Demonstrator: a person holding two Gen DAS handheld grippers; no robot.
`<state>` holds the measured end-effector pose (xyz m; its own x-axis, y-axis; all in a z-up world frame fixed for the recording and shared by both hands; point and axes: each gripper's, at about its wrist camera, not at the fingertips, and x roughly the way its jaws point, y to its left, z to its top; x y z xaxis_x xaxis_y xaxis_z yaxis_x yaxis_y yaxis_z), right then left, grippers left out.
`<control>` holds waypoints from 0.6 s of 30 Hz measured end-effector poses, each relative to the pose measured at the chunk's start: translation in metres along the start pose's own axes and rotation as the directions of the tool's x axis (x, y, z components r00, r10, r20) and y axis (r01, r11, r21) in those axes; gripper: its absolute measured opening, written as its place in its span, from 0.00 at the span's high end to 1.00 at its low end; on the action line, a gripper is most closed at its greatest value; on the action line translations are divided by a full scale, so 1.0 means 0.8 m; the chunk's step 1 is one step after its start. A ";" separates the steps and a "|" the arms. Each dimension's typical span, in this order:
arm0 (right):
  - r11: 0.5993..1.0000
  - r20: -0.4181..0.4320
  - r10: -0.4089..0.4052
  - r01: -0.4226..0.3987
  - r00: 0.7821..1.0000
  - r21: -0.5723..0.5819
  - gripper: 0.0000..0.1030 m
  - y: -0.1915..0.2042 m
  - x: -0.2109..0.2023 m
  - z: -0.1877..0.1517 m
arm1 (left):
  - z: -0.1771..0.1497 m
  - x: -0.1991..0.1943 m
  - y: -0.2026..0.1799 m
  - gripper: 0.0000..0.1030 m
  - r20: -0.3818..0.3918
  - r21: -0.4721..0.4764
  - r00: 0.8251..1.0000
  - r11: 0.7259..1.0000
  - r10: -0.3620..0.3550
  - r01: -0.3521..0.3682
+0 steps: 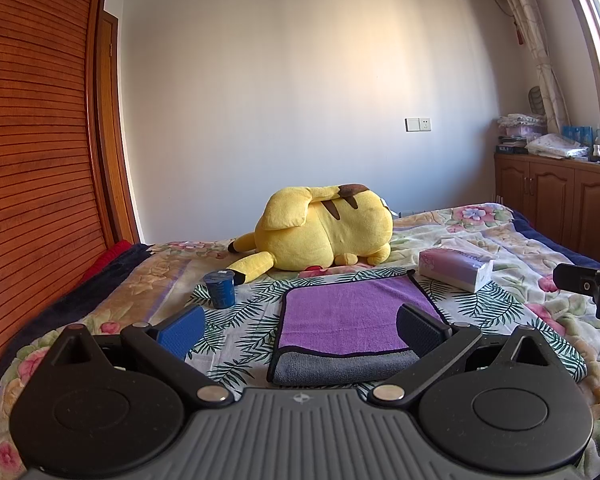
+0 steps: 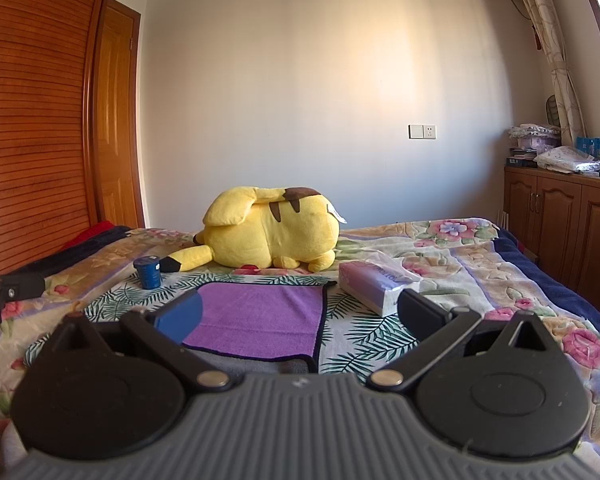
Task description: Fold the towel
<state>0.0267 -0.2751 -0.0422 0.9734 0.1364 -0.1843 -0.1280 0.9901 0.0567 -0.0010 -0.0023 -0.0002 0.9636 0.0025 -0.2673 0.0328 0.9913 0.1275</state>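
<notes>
on the bed, seen from the left wrist, the purple towel lies flat on a leaf-print cloth, already doubled so a grey layer shows along its near edge. the left tongs hang wide and empty above that near edge. to fold well, i judge each tongs should pinch a near corner through both layers, lift together and carry it level to the far edge. from the right wrist, the right tongs are also wide and empty, over the towel's right near corner. lettering on the tissue pack is upside down and too blurred to read; the blue cup label is illegible.
</notes>
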 end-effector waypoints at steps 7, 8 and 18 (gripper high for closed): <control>1.000 0.000 0.000 0.000 1.000 -0.002 0.00 0.000 0.000 0.000 | 0.001 0.001 0.000 0.00 -0.002 0.001 1.000 1.000 0.001 -0.001; 1.000 0.000 0.000 0.000 1.000 -0.001 0.00 0.000 0.000 0.000 | 0.001 0.001 0.000 0.00 -0.002 0.001 1.000 1.000 0.001 -0.001; 1.000 -0.001 0.000 0.000 1.000 -0.004 0.00 -0.003 0.000 0.000 | 0.000 0.001 0.000 0.00 -0.002 0.001 1.000 1.000 0.002 -0.002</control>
<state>0.0274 -0.2775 -0.0425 0.9732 0.1367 -0.1851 -0.1290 0.9902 0.0532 -0.0005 -0.0025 -0.0001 0.9632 0.0044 -0.2686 0.0314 0.9911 0.1290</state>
